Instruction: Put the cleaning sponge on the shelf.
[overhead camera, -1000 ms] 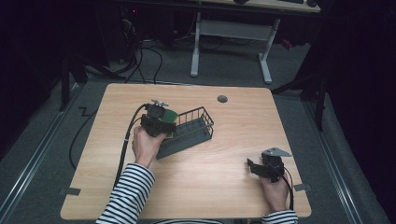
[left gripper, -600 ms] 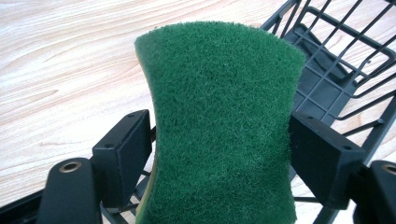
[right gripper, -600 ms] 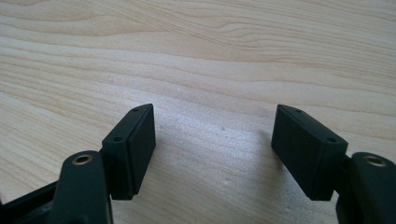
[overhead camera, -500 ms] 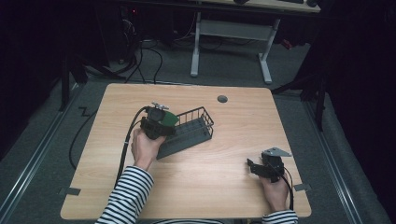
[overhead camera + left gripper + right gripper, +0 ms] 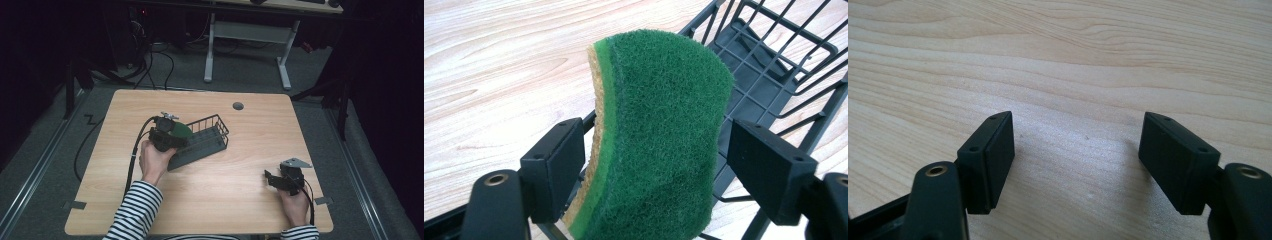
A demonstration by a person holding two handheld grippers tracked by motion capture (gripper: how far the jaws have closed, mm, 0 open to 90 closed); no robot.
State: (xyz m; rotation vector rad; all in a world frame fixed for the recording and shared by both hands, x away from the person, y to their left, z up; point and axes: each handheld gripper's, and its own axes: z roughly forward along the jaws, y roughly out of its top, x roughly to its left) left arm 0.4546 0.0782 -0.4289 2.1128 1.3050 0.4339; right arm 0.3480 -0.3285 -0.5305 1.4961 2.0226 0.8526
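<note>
Jaws of the left gripper [image 5: 651, 165] stand on either side of a green scouring sponge [image 5: 659, 135]; the left jaw touches its tan edge, while a gap shows at the right jaw, so a firm grip cannot be confirmed. Compared with a second ago, the sponge sits slightly farther over the black wire basket [image 5: 212, 135], suggesting placement is near. Right gripper [image 5: 1075, 165] rests wide and empty on the wooden table [image 5: 250, 200].

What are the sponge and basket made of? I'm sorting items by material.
Sponge: a fuzzy green scouring layer on tan foam, judging by its fibrous face and porous edge. Basket: thin dark bars, probably coated metal wire with a matte finish, though plastic is possible.
</note>
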